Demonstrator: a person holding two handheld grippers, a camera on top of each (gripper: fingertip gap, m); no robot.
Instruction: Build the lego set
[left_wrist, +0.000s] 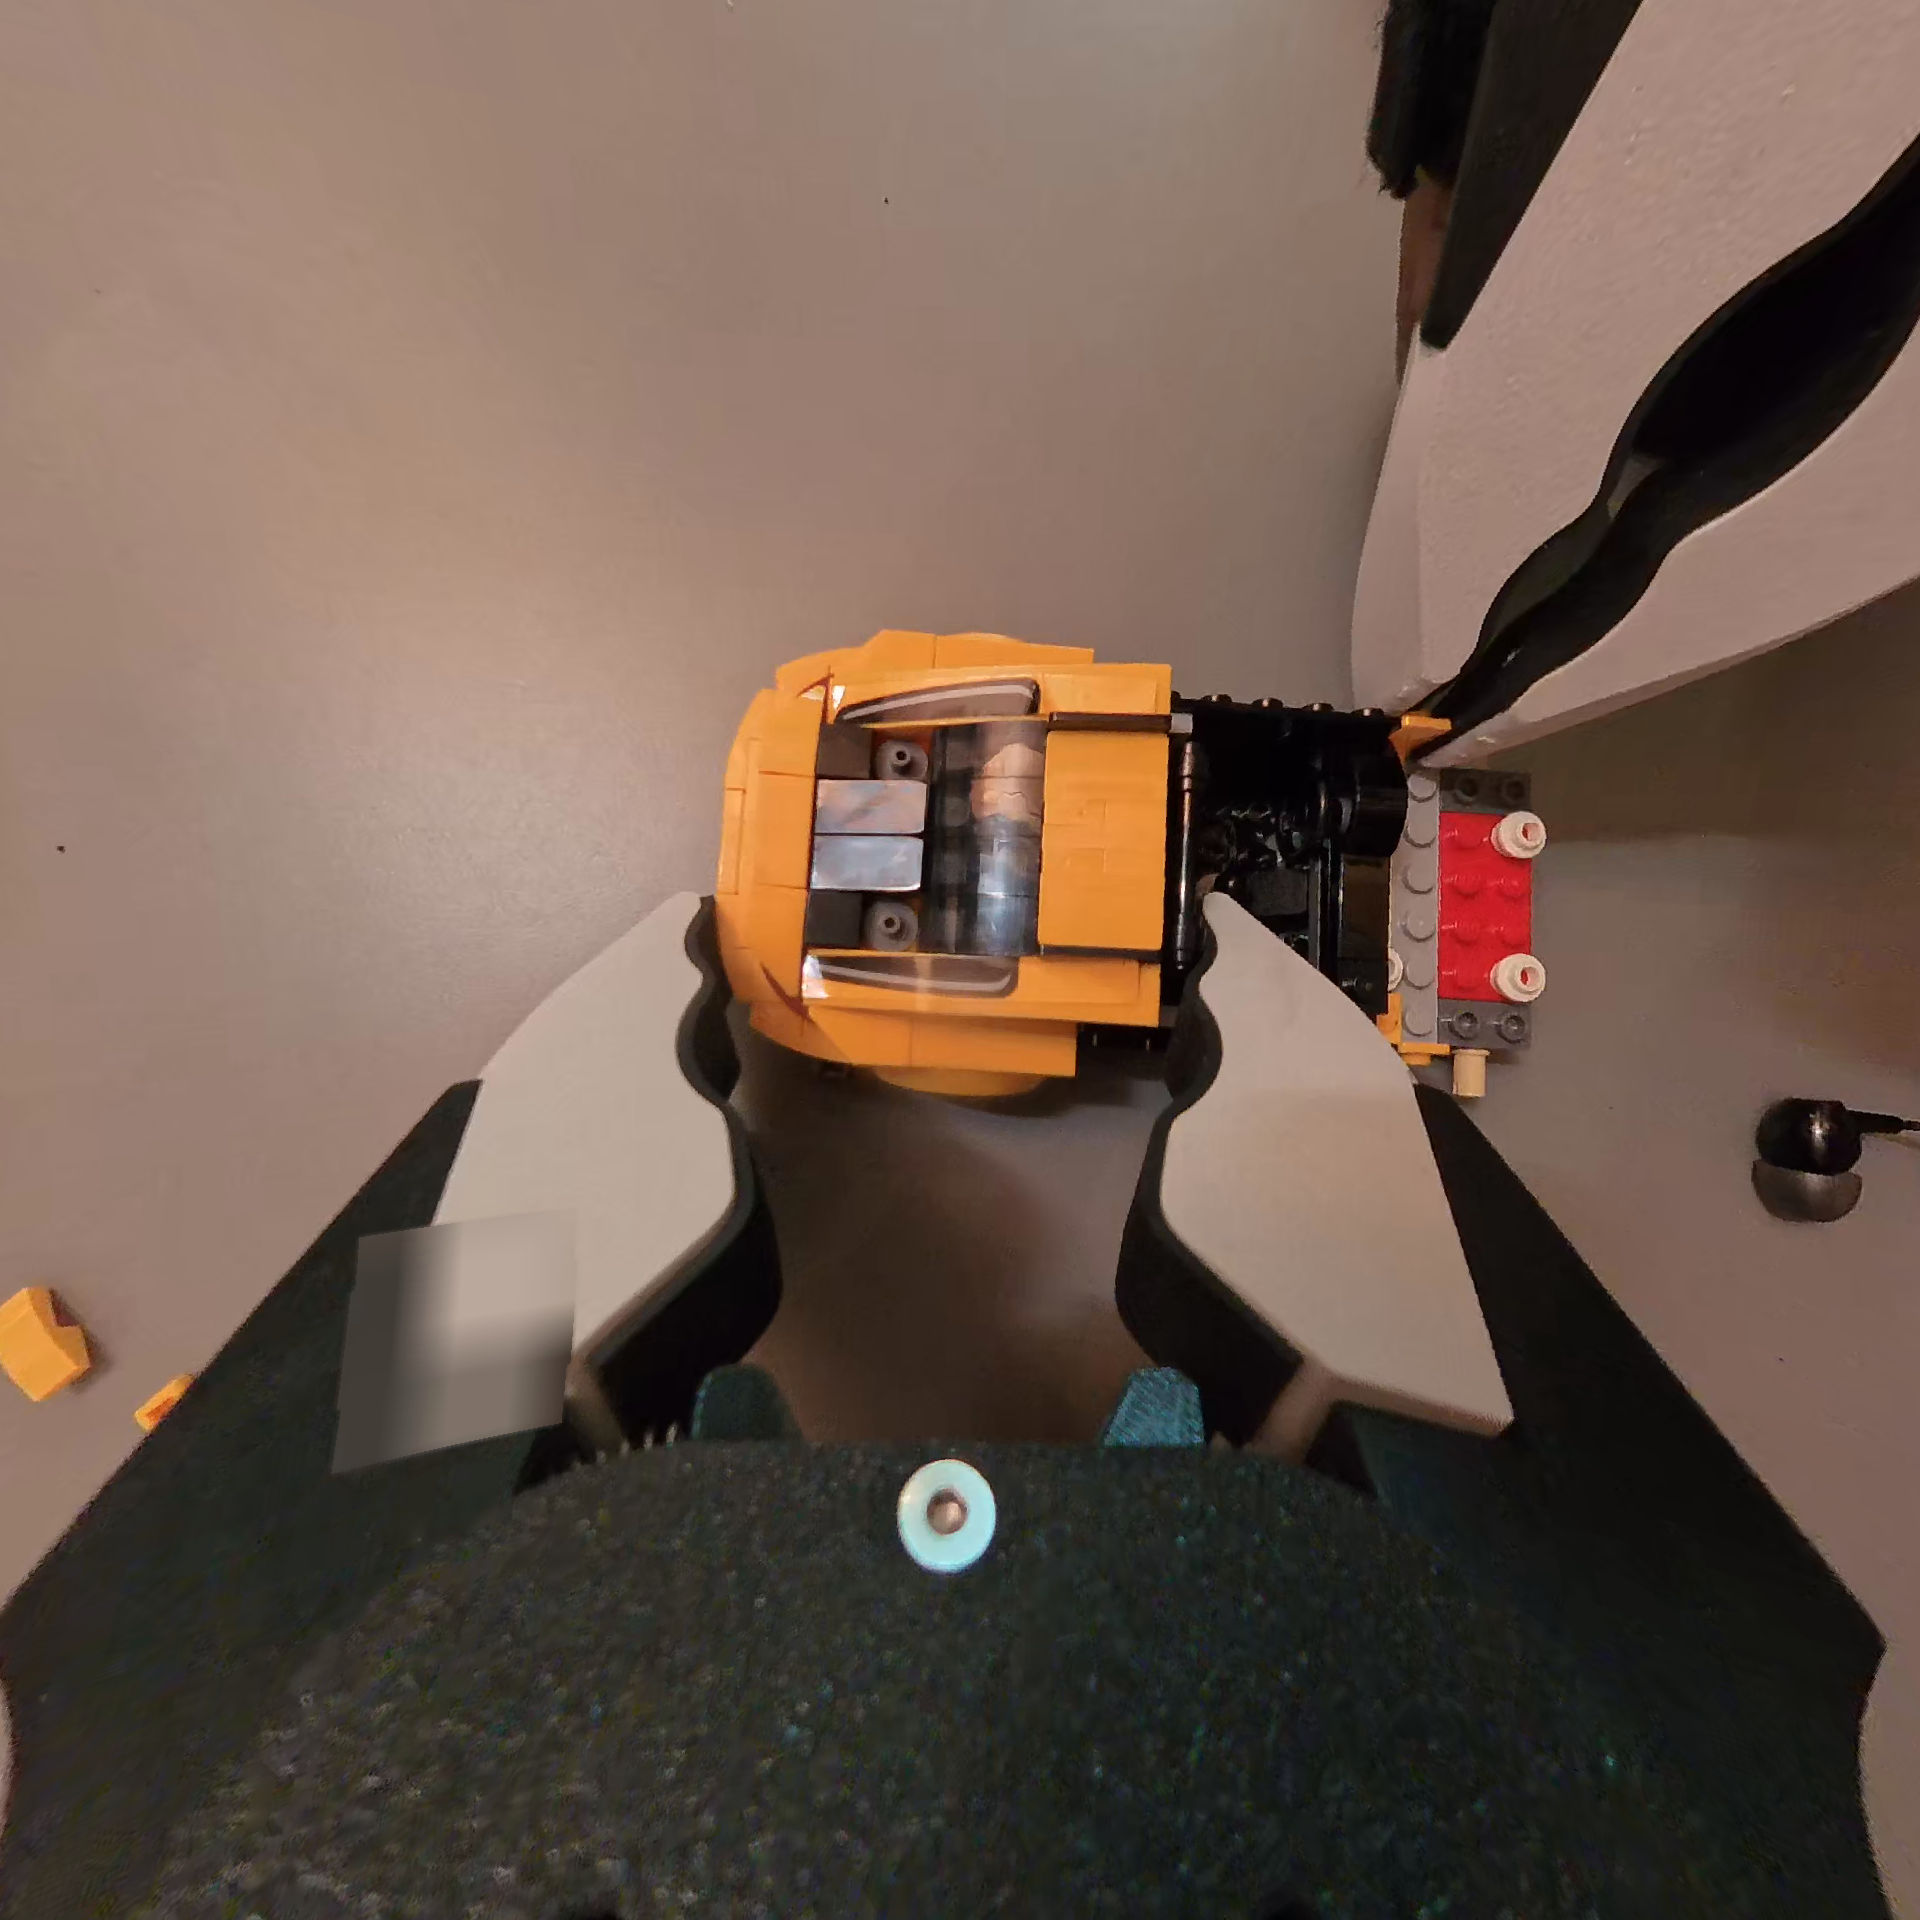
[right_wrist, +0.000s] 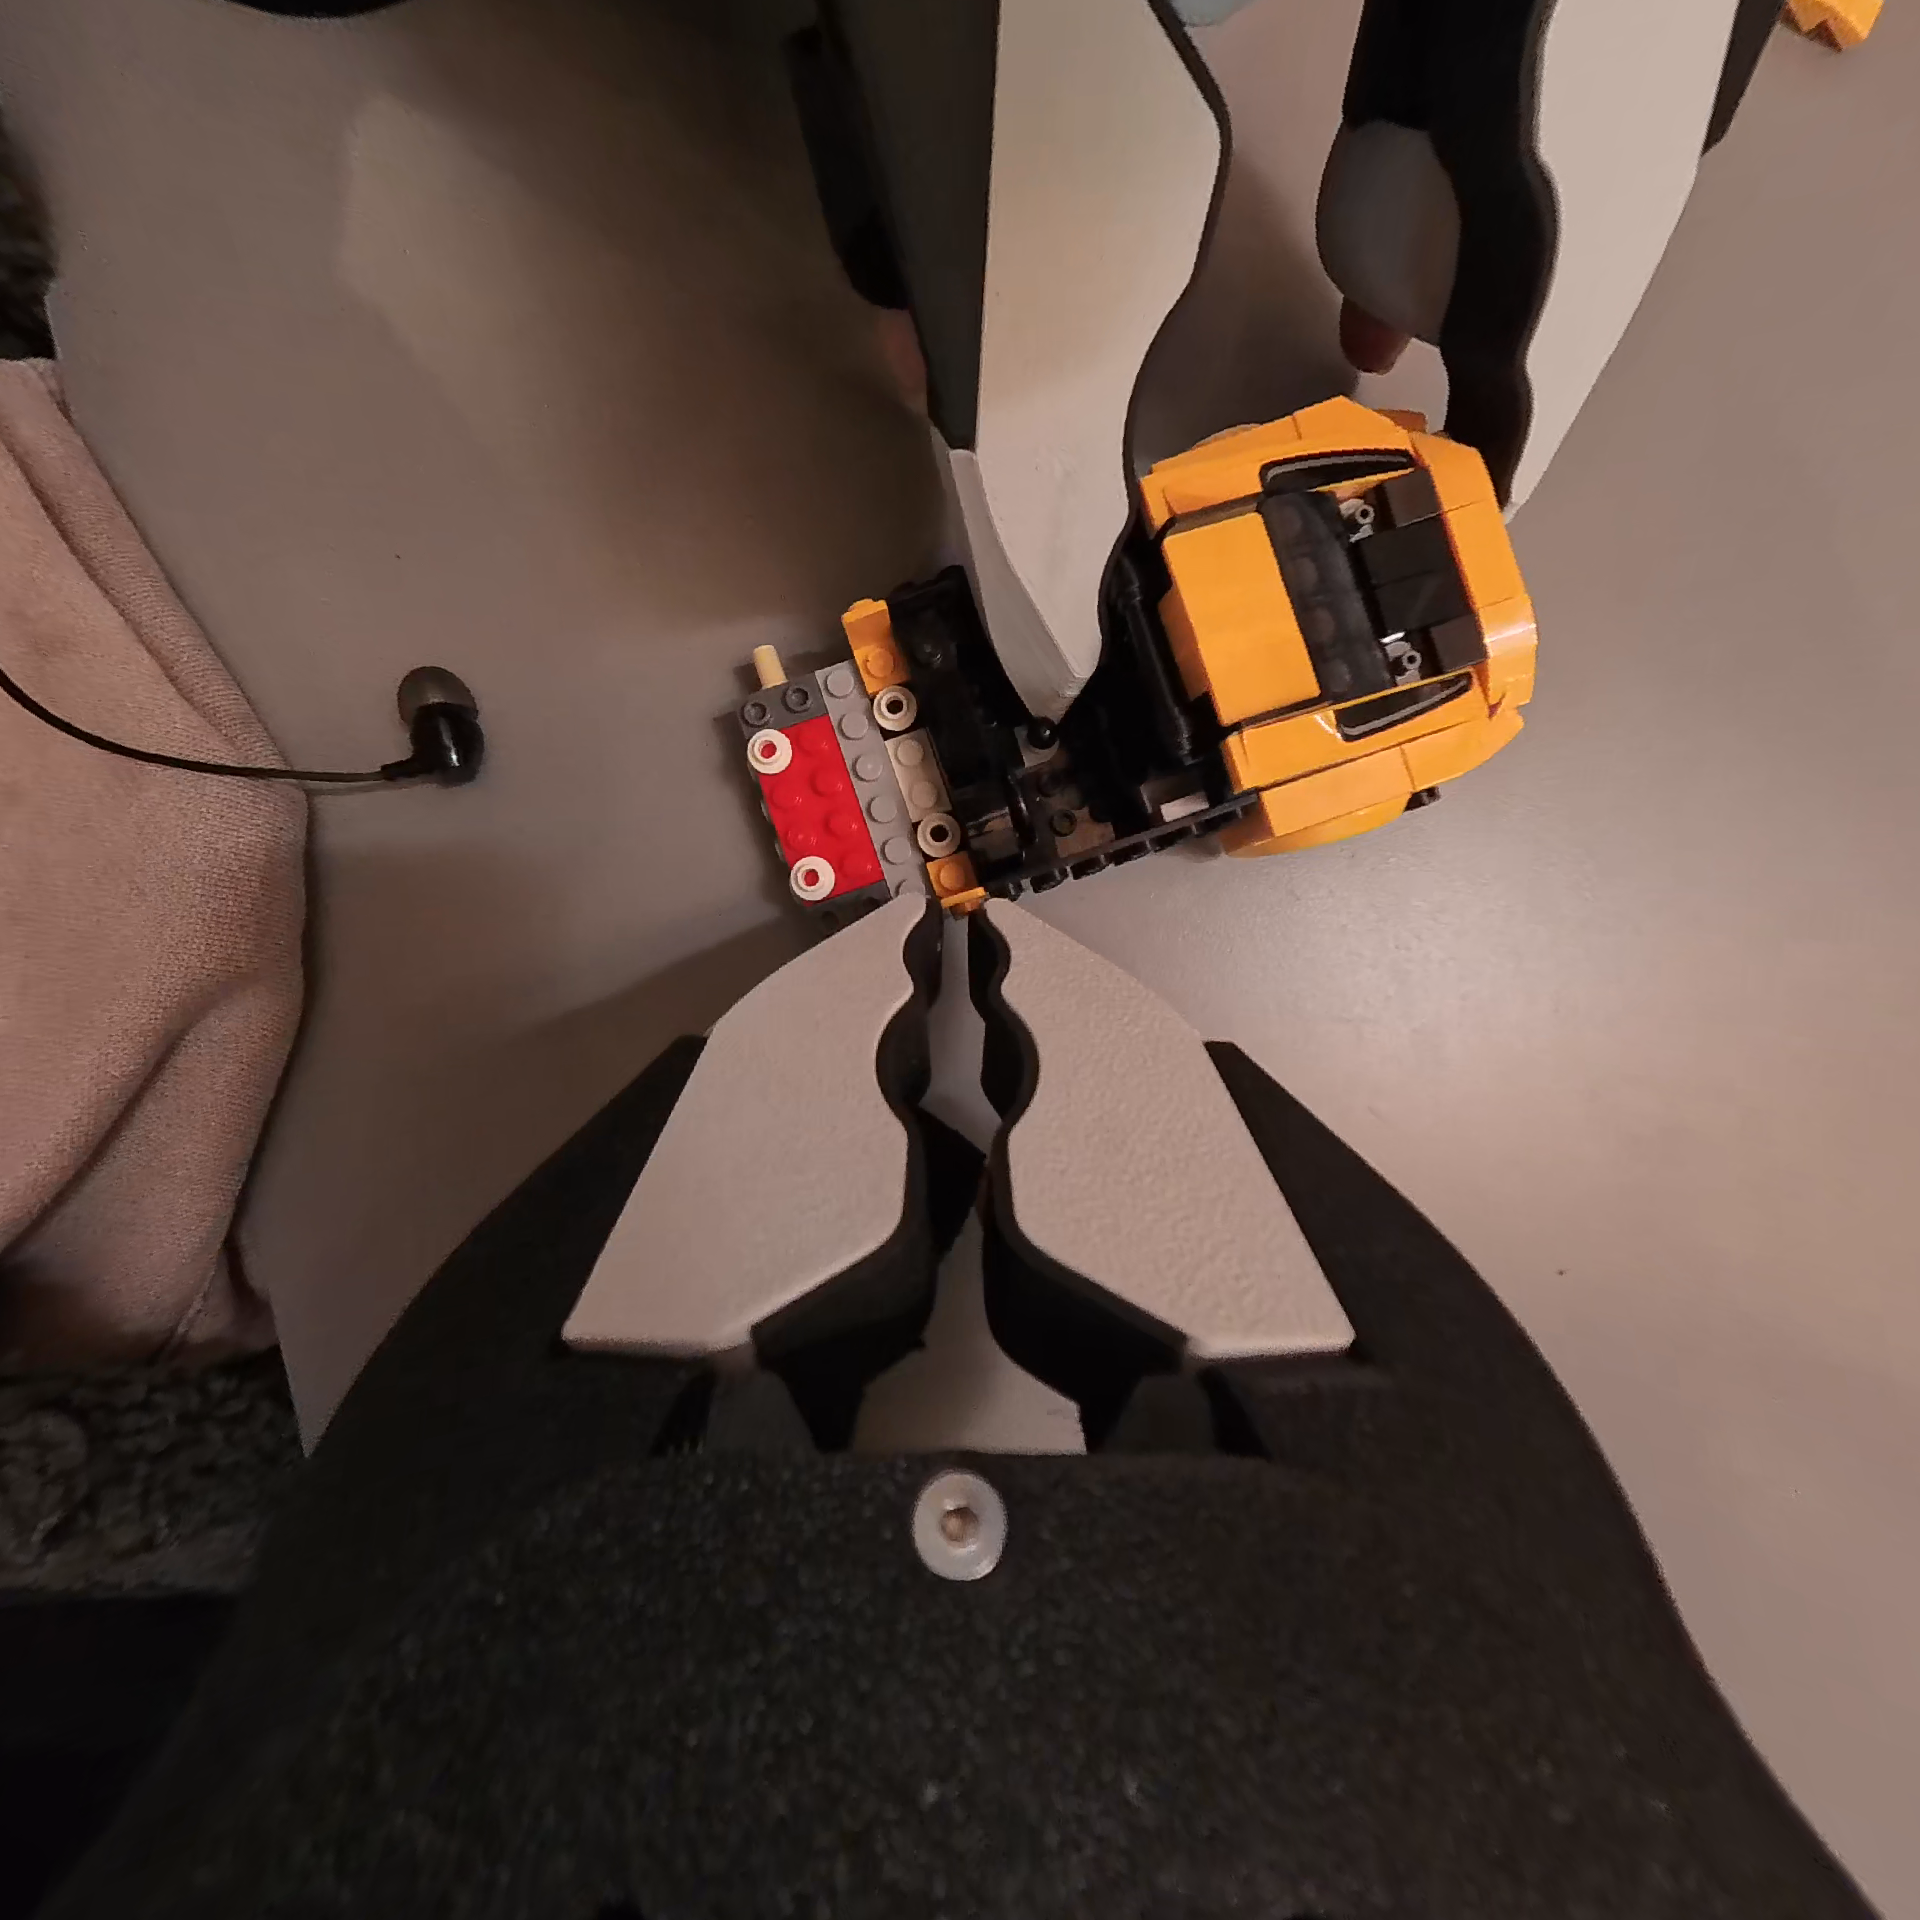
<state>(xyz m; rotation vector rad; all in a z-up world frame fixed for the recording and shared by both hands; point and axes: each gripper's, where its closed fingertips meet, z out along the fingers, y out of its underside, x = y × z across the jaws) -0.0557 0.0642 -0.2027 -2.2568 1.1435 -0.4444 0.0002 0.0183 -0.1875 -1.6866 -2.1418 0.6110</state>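
Underneath everything lies a plain grey matte tabletop, dimly lit. At its edge in the right wrist view lie a pinkish-beige cloth and a dark fuzzy fabric; little else of the room shows.

Near the middle of the tabletop sits a partly built toy-brick car, with an orange-yellow bodywork shell, a black studded chassis and a red plate on grey plates at one end.

The left gripper stands wide open astride the orange shell. One grey finger is just beside the rounded end of the shell, the other reaches the black chassis where the shell ends; whether the pads press on the car cannot be told.

The right gripper has its fingers nearly together, pinching a small orange-yellow brick at the corner of the chassis beside the grey plates; the fingertips cover most of that brick.

A black earbud with a thin cable lies well apart from the car, its cable running onto the cloth. Two loose orange-yellow brick pieces lie at the left edge of the left wrist view, one half hidden by the gripper body. The underside and wheels of the car are hard to make out.
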